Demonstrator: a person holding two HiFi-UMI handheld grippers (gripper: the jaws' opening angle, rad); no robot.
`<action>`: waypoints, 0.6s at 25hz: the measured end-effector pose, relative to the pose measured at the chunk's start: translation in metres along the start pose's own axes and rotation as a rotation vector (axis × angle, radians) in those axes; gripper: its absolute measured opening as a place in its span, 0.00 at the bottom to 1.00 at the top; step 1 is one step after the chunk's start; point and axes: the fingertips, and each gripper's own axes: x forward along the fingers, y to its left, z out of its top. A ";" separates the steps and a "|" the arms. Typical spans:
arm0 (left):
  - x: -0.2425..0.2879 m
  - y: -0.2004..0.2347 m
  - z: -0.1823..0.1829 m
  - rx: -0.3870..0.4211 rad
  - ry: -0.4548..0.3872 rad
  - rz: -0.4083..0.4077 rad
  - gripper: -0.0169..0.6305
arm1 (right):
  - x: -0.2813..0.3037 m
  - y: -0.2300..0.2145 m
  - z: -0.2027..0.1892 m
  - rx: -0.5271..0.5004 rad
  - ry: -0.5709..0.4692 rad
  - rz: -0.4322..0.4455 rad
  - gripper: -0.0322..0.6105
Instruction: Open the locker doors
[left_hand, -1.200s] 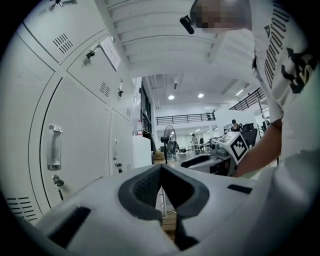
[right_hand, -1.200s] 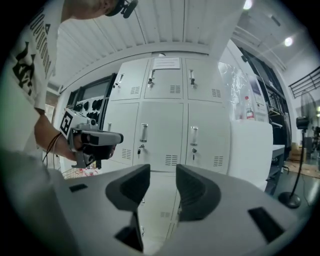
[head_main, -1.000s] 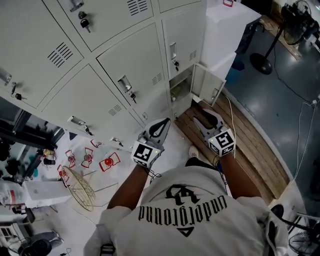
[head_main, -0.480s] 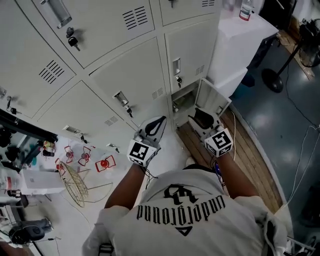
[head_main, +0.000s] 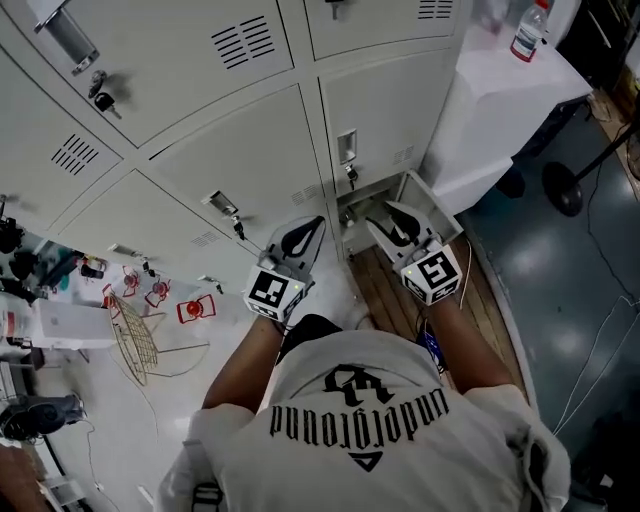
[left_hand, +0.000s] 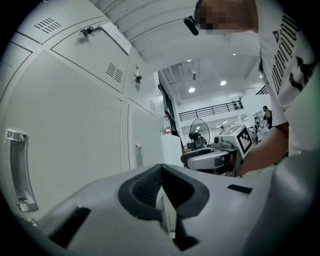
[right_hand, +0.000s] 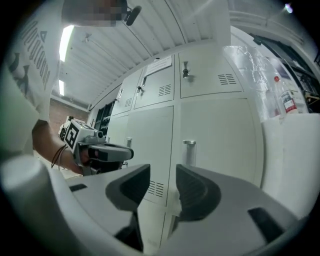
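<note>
A bank of pale grey locker doors (head_main: 240, 150) fills the top of the head view. The low right one, a small door (head_main: 432, 203), stands ajar over its dark compartment (head_main: 356, 213). The door above it (head_main: 385, 100) is closed, with a handle and key (head_main: 347, 150). My left gripper (head_main: 303, 237) is level in front of the closed lower middle door, jaws shut and empty (left_hand: 161, 171). My right gripper (head_main: 393, 222) hovers at the ajar door's opening, open with nothing between its pads (right_hand: 163, 172); a closed door's handle (right_hand: 189, 149) lies ahead of it.
A white cabinet (head_main: 490, 110) with a bottle (head_main: 527, 32) stands right of the lockers. Wooden planks (head_main: 490, 300) cover the floor beneath it. A wire basket (head_main: 130, 340) and red clips (head_main: 193, 310) lie on the floor at the left. A fan base (head_main: 563, 190) sits far right.
Both grippers have moved forward to the lockers, side by side. The right one now sits at the ajar bottom door. Neither jaw has changed its opening.
</note>
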 end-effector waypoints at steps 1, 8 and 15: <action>0.002 0.004 -0.003 0.010 0.008 0.009 0.04 | 0.004 -0.002 0.000 0.002 -0.003 0.011 0.31; 0.015 0.029 -0.007 0.009 0.009 0.047 0.04 | 0.039 -0.013 -0.002 0.004 -0.005 0.063 0.32; 0.034 0.048 -0.008 -0.025 0.017 0.043 0.04 | 0.080 -0.030 -0.002 0.011 0.004 0.091 0.33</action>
